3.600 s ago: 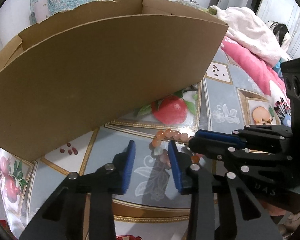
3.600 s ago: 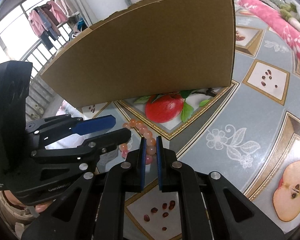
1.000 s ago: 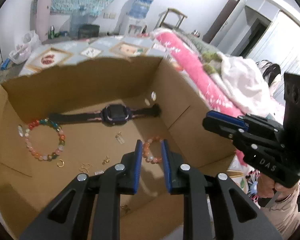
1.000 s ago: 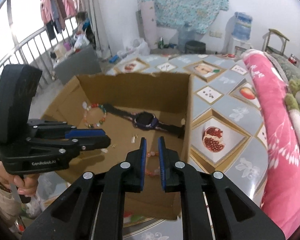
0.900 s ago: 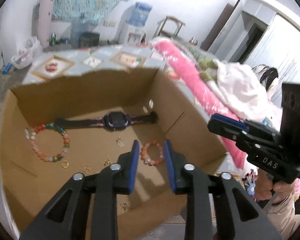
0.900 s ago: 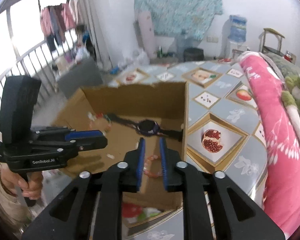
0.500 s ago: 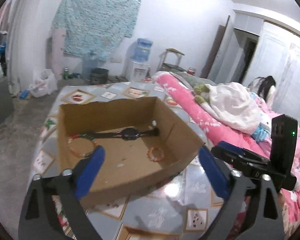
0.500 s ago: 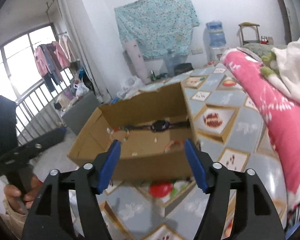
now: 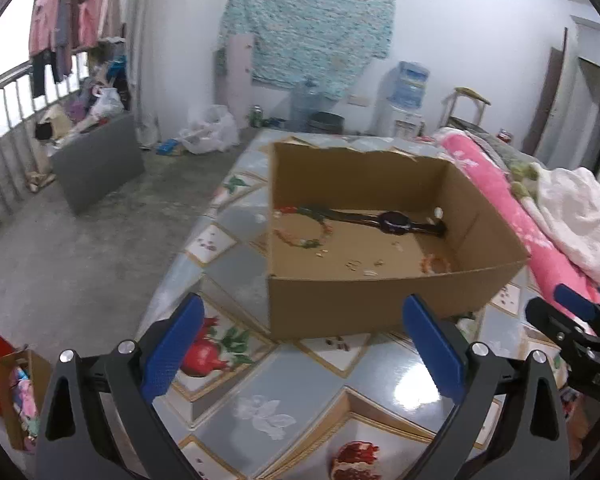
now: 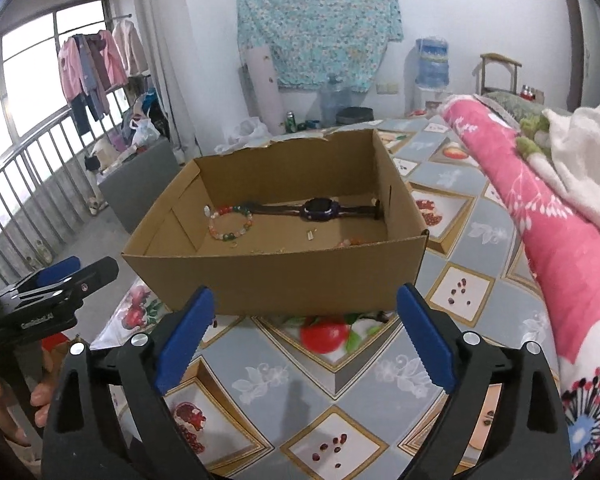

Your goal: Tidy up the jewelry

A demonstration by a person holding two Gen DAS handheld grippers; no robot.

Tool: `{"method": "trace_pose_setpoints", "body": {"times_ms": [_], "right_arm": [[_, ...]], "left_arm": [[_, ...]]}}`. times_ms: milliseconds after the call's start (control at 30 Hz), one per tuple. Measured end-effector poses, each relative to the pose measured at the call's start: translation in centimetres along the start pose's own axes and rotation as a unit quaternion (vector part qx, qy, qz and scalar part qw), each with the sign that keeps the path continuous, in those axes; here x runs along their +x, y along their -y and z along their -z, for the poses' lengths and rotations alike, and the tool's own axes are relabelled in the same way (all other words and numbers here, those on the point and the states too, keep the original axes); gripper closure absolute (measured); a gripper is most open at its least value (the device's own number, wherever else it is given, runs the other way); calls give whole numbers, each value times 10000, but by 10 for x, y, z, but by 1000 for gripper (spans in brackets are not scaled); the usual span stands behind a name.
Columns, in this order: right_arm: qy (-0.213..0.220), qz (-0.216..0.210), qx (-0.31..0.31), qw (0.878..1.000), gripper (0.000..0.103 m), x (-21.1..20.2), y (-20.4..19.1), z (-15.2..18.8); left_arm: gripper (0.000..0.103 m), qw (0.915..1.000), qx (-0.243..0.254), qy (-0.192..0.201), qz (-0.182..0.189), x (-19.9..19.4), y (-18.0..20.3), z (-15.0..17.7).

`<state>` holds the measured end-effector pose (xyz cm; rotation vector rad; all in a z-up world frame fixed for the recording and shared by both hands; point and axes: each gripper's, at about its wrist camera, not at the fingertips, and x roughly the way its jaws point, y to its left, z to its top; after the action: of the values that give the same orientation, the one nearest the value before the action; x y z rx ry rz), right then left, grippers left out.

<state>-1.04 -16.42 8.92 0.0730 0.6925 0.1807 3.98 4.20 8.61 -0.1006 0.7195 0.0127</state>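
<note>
The jewelry lies on the floor of an open cardboard box (image 10: 276, 276) that stands on the fruit-patterned tiled surface (image 10: 284, 392): a dark wristwatch (image 10: 320, 209) stretched flat along the far wall, a bracelet of mixed coloured beads (image 10: 230, 224) to its left, and an orange-pink bead bracelet (image 9: 436, 263) near the front right corner, half hidden behind the box's near wall in the right wrist view. A few small pale and gold bits (image 9: 358, 266) are scattered on the box floor between them, probably earrings or rings, though they are too small to tell. The left gripper (image 9: 304, 354) hangs in front of the box, above the surface, its blue-padded jaws spread wide with nothing between them. The right gripper (image 10: 304, 346) sits likewise short of the box's near wall; its jaws have just been opening and stand wide apart, empty. Each gripper shows at the edge of the other's view, the left one held by a hand (image 10: 40, 394). A pink floral blanket (image 10: 548, 216) lies along the right side of the surface, just beside the box.
</note>
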Motion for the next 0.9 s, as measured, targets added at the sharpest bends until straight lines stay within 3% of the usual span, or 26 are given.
{"method": "trace_pose_setpoints", "body": {"times_ms": [133, 200, 367, 533, 900], "right_arm": [[38, 71, -93, 9999, 12, -3, -7, 0], [65, 119, -135, 9998, 11, -4, -10, -1], [82, 160, -158, 9997, 10, -5, -14, -2], [139, 259, -158, 9994, 8, -7, -16, -4], [10, 349, -103, 9993, 8, 3, -15, -7]], "left_arm": [[5, 9975, 104, 328, -616, -12, 1, -1], [5, 9961, 234, 407, -744, -17, 5, -4], [5, 9978, 101, 463, -474, -19, 7, -9], [5, 9968, 70, 564, -567, -17, 12, -15], [5, 9980, -81, 208, -598, 3, 12, -17]]}}
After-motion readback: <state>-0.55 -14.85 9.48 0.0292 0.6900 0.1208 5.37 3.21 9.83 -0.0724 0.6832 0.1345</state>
